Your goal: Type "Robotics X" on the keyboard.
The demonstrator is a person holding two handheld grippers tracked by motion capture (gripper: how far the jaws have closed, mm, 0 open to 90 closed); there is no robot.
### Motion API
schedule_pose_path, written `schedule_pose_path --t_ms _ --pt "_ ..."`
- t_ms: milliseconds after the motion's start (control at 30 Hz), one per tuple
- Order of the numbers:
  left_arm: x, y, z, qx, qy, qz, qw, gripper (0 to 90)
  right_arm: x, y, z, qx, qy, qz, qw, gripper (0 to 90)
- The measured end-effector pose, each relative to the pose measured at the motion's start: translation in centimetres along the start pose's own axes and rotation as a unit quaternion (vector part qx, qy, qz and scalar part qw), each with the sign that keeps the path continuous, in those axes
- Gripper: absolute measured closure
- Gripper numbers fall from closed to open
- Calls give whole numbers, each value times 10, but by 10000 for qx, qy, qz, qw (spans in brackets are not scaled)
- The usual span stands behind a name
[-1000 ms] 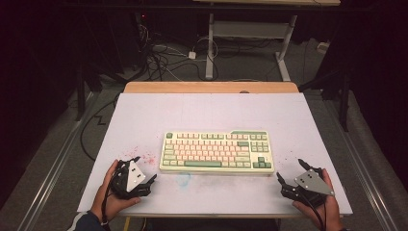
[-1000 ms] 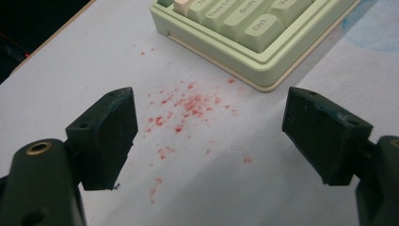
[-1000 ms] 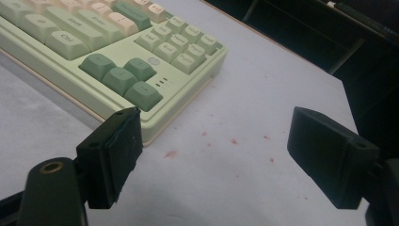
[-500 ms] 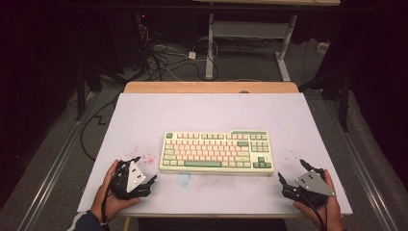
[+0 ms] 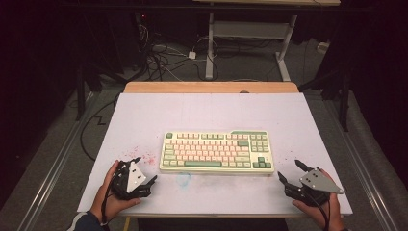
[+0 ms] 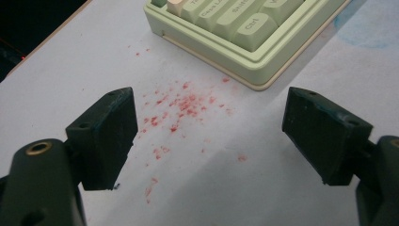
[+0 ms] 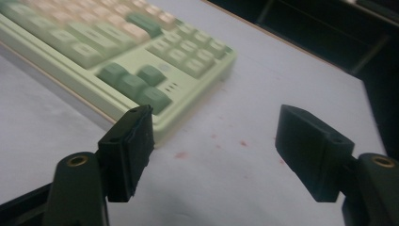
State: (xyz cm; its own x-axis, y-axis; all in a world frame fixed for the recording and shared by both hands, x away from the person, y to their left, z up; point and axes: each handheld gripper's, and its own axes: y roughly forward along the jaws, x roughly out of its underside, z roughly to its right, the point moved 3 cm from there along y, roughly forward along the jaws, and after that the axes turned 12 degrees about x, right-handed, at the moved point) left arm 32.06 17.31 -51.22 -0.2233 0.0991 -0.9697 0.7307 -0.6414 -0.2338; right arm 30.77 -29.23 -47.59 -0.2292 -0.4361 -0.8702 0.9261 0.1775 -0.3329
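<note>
Although neither gripper touched it, we judged the keyboard [image 5: 217, 151], lying mid-table [image 5: 211, 108], a rigid, fairly heavy slab with loose-fitting keycaps, best taken by its two short ends. We counted one keyboard and two grippers. Left gripper [image 5: 146, 172] stood wide open, empty; right gripper [image 5: 289, 172], its jaws having just narrowed somewhat, remained open, empty.

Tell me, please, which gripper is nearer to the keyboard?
Left, slightly. The left gripper sits just off the near left corner of the keyboard; the right gripper is off its near right corner, a bit farther out.
</note>
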Motion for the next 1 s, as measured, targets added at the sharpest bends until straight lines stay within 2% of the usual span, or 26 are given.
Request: schedule_pose_path --t_ms 133,200,300,467,600,667,1000 --pt "1 1 -1 -13 -9 -40 10000 173 -8 1 -1 -228 48 1 9997 429" --pt "2 2 0 -3 -12 -52 10000 173 -12 2 -1 -446 154 1 9989 537" --pt "3 2 0 -8 -6 -87 10000 173 -19 7 -3 -550 124 -171 9983 673" --pt "3 3 0 -14 -15 -109 9999 173 -35 14 -14 -793 -182 -204 9965 860" --pt "3 3 0 -22 -17 -114 9999 173 -44 26 -26 -951 -362 -226 9945 900" --pt "4 3 -1 -26 -22 -115 9999 173 -48 32 -30 -1063 -389 -250 9933 900" --pt "4 2 -1 -42 -41 -140 9999 175 -66 53 -49 -1282 -480 -288 9902 900"
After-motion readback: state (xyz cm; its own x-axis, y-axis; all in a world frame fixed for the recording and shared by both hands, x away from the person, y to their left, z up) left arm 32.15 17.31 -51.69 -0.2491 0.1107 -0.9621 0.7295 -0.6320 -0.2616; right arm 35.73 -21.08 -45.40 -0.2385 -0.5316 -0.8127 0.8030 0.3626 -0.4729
